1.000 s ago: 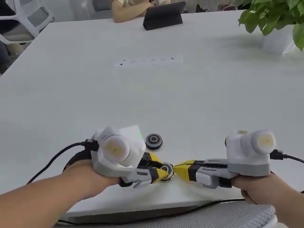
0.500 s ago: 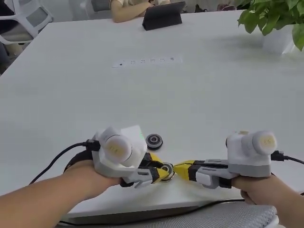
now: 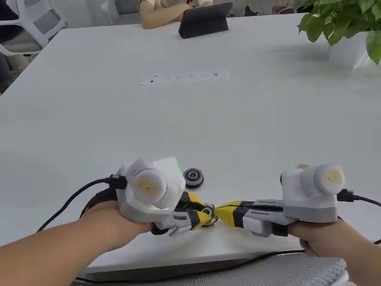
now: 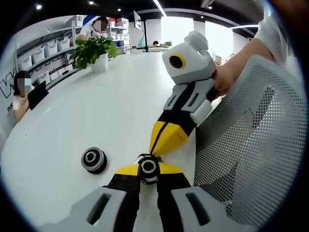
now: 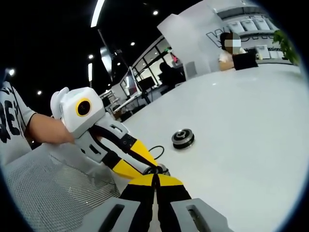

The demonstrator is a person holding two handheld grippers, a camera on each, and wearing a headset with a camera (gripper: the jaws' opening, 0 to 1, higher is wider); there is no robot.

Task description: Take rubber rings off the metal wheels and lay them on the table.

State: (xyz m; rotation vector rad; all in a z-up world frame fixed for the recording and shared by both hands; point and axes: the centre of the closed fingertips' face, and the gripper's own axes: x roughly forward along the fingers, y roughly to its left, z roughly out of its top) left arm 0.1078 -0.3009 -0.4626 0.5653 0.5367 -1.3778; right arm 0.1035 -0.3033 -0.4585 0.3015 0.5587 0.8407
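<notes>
My left gripper (image 3: pixel 204 217) is shut on a small metal wheel (image 3: pixel 208 211) near the table's front edge; in the left gripper view the wheel (image 4: pixel 148 166) sits between its yellow jaw tips (image 4: pixel 147 174). My right gripper (image 3: pixel 217 211) comes in from the right with its jaws closed, and its tip pinches the black rubber ring (image 4: pixel 144 156) at the wheel's rim. From the right gripper view, the ring (image 5: pixel 157 169) lies just beyond the closed tips (image 5: pixel 155 176). A second wheel (image 3: pixel 192 176) with its black ring on lies flat on the table behind.
The white table (image 3: pixel 250 131) stretches far ahead, with a socket strip (image 3: pixel 184 76) set in its middle. A tablet (image 3: pixel 204 21) and a seated person are at the far end, a potted plant (image 3: pixel 345 24) at the far right. A mesh chair back (image 3: pixel 286 274) is below.
Both grippers stay almost still at the wheel. The right gripper has edged slightly left and closer to it.
</notes>
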